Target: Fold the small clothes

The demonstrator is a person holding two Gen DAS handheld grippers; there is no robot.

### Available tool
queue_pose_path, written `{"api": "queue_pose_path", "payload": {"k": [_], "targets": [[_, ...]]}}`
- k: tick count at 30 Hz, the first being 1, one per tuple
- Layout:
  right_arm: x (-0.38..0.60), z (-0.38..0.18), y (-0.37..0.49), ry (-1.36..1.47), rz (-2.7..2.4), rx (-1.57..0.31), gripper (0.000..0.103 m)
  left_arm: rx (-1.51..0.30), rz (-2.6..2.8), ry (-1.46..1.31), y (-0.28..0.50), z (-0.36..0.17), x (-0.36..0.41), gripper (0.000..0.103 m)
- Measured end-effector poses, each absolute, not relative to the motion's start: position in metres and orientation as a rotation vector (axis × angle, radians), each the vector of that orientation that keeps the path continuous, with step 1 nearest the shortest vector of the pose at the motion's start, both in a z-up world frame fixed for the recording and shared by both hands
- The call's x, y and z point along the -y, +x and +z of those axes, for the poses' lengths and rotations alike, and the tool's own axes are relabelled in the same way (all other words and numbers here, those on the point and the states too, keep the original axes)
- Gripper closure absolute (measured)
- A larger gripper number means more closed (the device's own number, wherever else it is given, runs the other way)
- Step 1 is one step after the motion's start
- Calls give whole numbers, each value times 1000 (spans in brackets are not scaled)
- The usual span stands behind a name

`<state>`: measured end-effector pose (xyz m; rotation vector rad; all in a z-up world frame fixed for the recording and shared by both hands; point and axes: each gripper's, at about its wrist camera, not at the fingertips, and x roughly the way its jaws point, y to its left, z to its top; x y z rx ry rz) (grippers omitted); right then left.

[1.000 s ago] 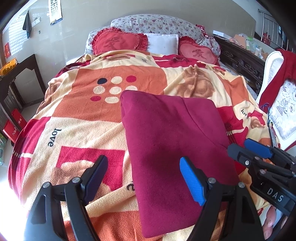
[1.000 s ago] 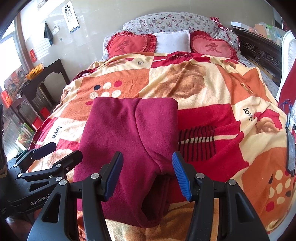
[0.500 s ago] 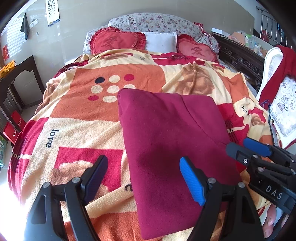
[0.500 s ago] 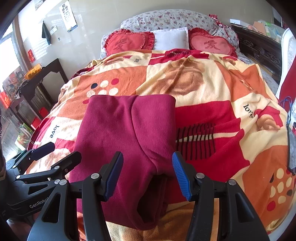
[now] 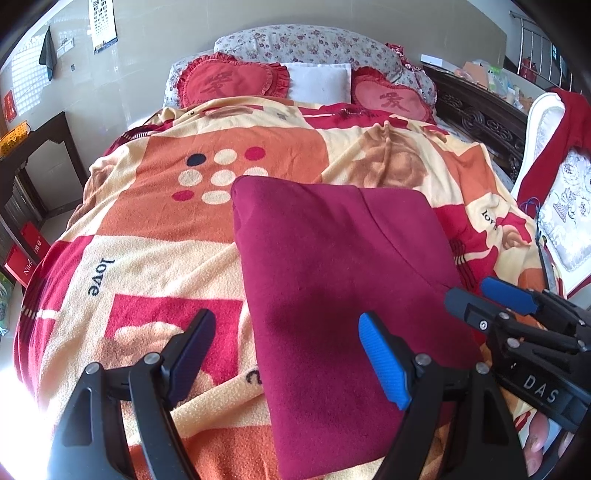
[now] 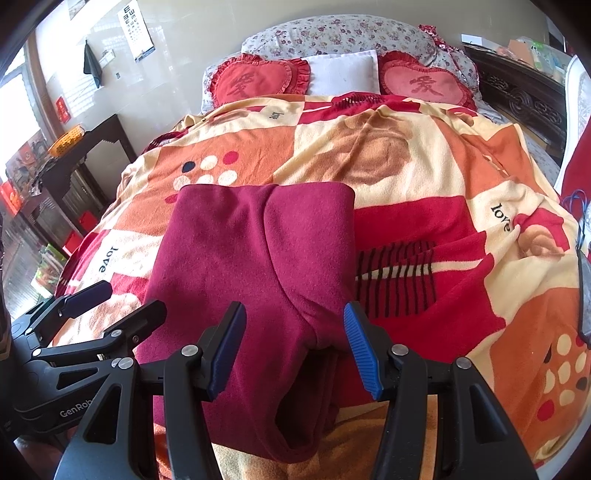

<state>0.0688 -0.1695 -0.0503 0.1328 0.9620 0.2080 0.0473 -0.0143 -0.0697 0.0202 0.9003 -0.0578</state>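
Nothing has shifted much since a second ago: both grippers hang where they were, only the view has tipped slightly, showing a little more wall above the headboard.

Largest is the bed, covered by a fleecy blanket [image 5: 155,236] in orange, cream and red patches, with dots, rose prints and the word "love" printed in several places. On it lies the garment [image 5: 332,280], a maroon, soft knit piece folded to a rough rectangle, its far edge straight, its near end narrowing into a hanging fold in the right view [image 6: 258,266]. At the headboard sit two red heart cushions [image 5: 229,79] with frilled edges and a stitched character, a white pillow [image 5: 319,79] between them. An eye chart [image 6: 136,31] hangs on the wall.

The left gripper [image 5: 284,354] stands wide open, over the garment's left edge, gripping nothing. The right gripper [image 6: 295,343] is half open astride the near fold; its fingers seem not to press the cloth, though that is hard to judge. It reads "DAS"; the left reads "GenRob", cut off.
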Motion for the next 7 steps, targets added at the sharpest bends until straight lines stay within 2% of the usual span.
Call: {"api": "queue_pose_path", "payload": {"k": [7], "targets": [[170,-56,70,133,209,-971,64,-856,-85,33,48,-69,14,20]]}}
